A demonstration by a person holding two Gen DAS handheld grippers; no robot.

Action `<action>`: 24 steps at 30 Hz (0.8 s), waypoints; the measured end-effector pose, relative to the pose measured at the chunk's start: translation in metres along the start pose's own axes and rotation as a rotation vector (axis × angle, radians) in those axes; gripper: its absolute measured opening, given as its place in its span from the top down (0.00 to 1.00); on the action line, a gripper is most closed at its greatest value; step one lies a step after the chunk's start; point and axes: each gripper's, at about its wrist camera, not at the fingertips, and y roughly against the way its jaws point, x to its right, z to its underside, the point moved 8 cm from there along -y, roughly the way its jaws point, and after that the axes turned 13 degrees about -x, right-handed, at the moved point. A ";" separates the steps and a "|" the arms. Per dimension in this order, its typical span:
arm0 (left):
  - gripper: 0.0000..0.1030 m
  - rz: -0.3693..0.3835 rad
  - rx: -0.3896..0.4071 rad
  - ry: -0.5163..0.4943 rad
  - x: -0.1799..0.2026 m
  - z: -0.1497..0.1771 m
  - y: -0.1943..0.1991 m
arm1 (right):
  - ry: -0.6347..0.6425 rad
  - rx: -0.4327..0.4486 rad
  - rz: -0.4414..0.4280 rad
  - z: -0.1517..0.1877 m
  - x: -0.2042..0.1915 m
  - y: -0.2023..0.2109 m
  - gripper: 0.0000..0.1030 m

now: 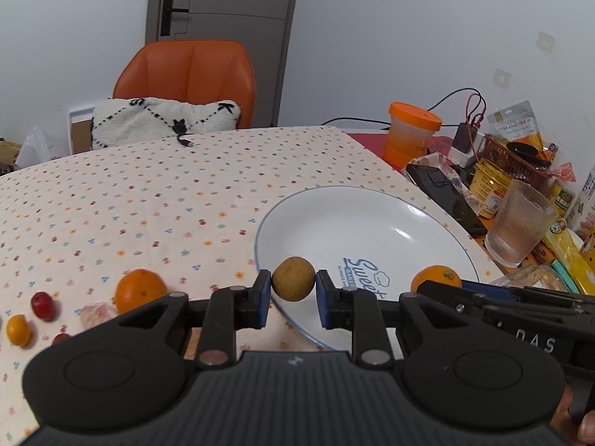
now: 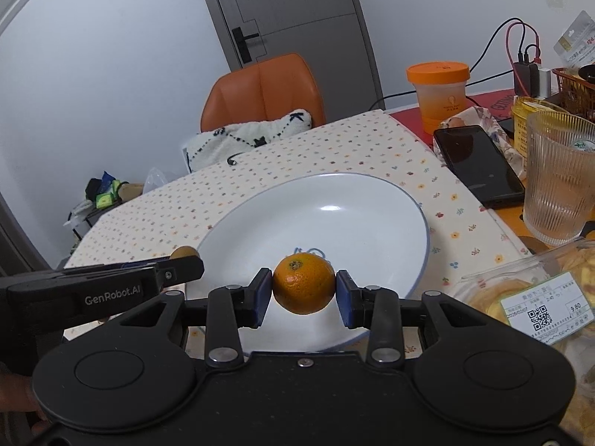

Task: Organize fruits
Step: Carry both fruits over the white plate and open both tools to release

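Currently left claw (image 1: 293, 293) pinches a small brownish round fruit (image 1: 293, 278) between its blue pads, held above the near-left rim of the white plate (image 1: 334, 219). Right claw (image 2: 304, 293) pinches a small orange mandarin (image 2: 304, 283) between its pads, held over the near part of the same plate, above the blue print in its middle. Whether either fruit touches the plate surface: cannot tell, both look lifted.

Both claws sit side by side at the plate's near edge; from the left wrist view the right claw comes in from the right with the mandarin at its tip, from the right wrist view the left claw comes in from the left with the brown fruit at its tip.

Plate rests on the dotted cloth (image 1: 148, 193) covering the tabletop. Loose fruit on the cloth left of the plate: a larger orange (image 1: 139, 290), a small red fruit (image 1: 42, 305), a small yellow-orange fruit (image 1: 18, 330), a pale pinkish piece (image 1: 97, 314) just beside the orange.

Right of the plate: ribbed clear glass (image 2: 557, 182), black phone (image 2: 478, 165), orange-lidded cup (image 2: 438, 89), a clear packaged food box with a price label (image 2: 539, 308), assorted snack packs. Orange chair (image 1: 186, 74) with a white cushion (image 1: 163, 119) behind the tabletop.
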 end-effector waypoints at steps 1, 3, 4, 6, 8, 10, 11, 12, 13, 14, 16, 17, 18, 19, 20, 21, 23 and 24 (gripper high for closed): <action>0.77 0.004 -0.007 0.000 0.001 0.000 -0.003 | -0.001 -0.006 0.003 0.001 0.000 -0.001 0.66; 0.77 0.012 -0.010 -0.004 0.004 0.000 -0.007 | -0.001 -0.017 0.007 0.001 0.002 -0.003 0.65; 0.77 0.008 -0.009 -0.012 0.006 0.000 -0.008 | 0.001 -0.018 0.010 0.002 0.002 -0.003 0.65; 0.77 0.024 -0.022 -0.012 0.008 0.000 -0.012 | 0.000 -0.022 0.017 0.002 0.003 -0.003 0.65; 0.77 0.026 -0.030 -0.012 0.010 -0.001 -0.015 | -0.002 -0.026 0.024 0.001 0.004 -0.004 0.65; 0.77 0.027 -0.034 -0.009 0.009 -0.001 -0.018 | -0.002 -0.026 0.029 0.002 0.005 -0.004 0.65; 0.77 0.034 -0.035 -0.007 0.009 -0.001 -0.018 | -0.003 -0.027 0.032 0.002 0.006 -0.004 0.65; 0.77 0.036 -0.032 -0.006 0.009 -0.001 -0.017 | -0.005 -0.029 0.036 0.002 0.007 -0.005 0.65; 0.76 0.029 -0.025 -0.006 0.009 -0.001 -0.015 | -0.007 -0.030 0.038 0.002 0.007 -0.005 0.65; 0.74 0.024 -0.019 -0.007 0.008 -0.002 -0.013 | -0.009 -0.031 0.040 0.003 0.007 -0.005 0.65; 0.73 0.032 -0.008 -0.003 0.008 -0.003 -0.008 | -0.015 -0.036 0.040 0.003 0.008 -0.005 0.64; 0.73 0.035 -0.005 0.001 0.007 -0.003 -0.005 | -0.014 -0.038 0.038 0.003 0.007 -0.005 0.64; 0.72 0.035 -0.004 0.006 0.005 -0.003 -0.003 | -0.014 -0.033 0.035 0.003 0.006 -0.004 0.64; 0.70 0.035 -0.004 0.011 0.004 -0.003 0.000 | -0.010 -0.025 0.034 0.002 0.005 -0.002 0.64; 0.68 0.035 -0.006 0.017 0.003 -0.002 0.002 | -0.003 -0.018 0.036 0.001 0.002 0.000 0.63; 0.63 0.035 -0.008 0.024 0.001 -0.002 0.004 | 0.001 -0.014 0.037 0.000 0.001 0.002 0.61; 0.54 0.039 -0.002 0.038 -0.003 0.000 0.011 | 0.002 -0.006 0.037 -0.001 -0.001 0.006 0.61; 0.47 0.037 0.005 0.042 -0.005 0.001 0.014 | 0.002 -0.001 0.036 -0.001 -0.002 0.008 0.61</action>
